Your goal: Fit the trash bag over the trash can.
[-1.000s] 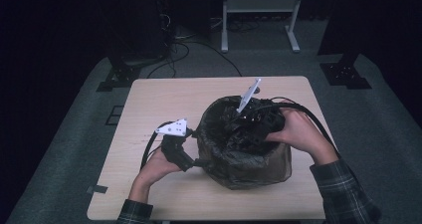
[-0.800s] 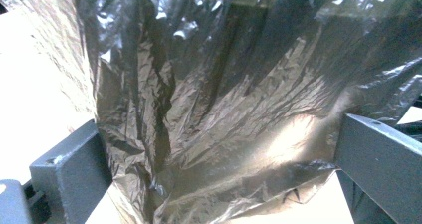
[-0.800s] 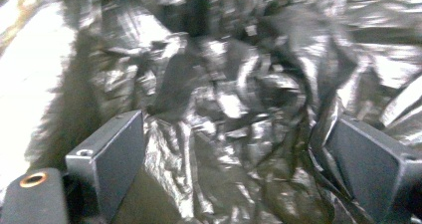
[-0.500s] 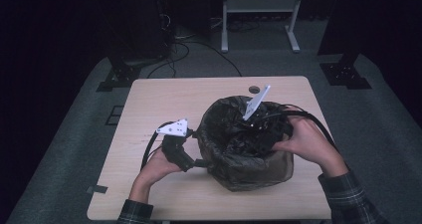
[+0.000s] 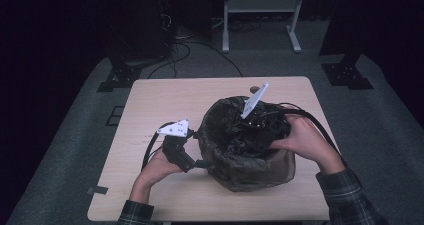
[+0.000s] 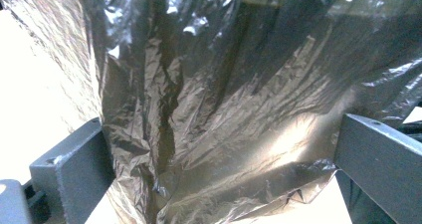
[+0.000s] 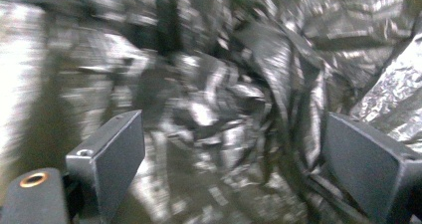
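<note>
since the work in hand looks like seating a liner in a bin, start with the desk, whose far and left parts lie bare, and the bin standing on its near right part, a soft brownish tub. draped in it and over its rim is the black bag, crumpled, its mouth facing up. the left gripper lies low on the desk at the bin's left flank, pointing right, and in the left gripper view its fingers stand spread with a broad fold of the bag's film between them, not clenched on it. the right gripper comes from the right over the rim and points down and leftward into the bag's hollow; in the right gripper view, blurred, its fingers are likewise released, wide apart, with creased film ahead of them. so the film lies straight ahead of both pairs, outside the wall for the left, inside for the right. the right hand, i judge, is better placed to press the bag toward the bottom.
</note>
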Demonstrator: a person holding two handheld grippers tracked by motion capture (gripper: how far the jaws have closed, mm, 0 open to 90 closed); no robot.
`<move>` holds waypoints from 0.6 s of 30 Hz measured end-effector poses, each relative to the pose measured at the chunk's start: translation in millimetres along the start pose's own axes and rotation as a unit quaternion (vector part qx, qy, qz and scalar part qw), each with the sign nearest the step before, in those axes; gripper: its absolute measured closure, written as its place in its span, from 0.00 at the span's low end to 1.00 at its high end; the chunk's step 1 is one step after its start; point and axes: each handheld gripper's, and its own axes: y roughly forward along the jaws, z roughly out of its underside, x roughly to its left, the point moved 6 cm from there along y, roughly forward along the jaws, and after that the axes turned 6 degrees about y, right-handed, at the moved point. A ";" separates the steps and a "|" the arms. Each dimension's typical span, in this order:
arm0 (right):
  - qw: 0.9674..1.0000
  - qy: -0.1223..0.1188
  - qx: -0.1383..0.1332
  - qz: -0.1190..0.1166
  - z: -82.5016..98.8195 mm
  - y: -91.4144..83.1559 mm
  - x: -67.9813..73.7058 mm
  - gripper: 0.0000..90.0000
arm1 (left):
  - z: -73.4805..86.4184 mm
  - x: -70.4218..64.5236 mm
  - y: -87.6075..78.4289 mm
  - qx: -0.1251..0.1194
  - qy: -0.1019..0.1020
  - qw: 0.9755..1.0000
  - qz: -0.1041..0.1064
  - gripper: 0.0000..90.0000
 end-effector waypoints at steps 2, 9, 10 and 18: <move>1.000 0.010 0.016 0.011 -1.8 9.3 -9.2 0.11 | 0.0 0.0 0.0 0.000 0.000 1.000 0.000 0.00; 0.996 0.040 0.053 0.056 -2.7 27.7 -38.2 0.11 | 0.5 0.5 0.4 -0.001 0.000 1.000 0.001 0.00; 0.996 0.041 0.054 0.058 -2.8 28.4 -39.4 0.11 | 0.7 0.8 0.6 -0.001 -0.001 1.000 0.001 0.00; 0.998 0.038 0.016 0.056 -4.7 15.3 -36.5 0.11 | 0.2 0.6 -0.1 -0.003 -0.001 1.000 0.000 0.00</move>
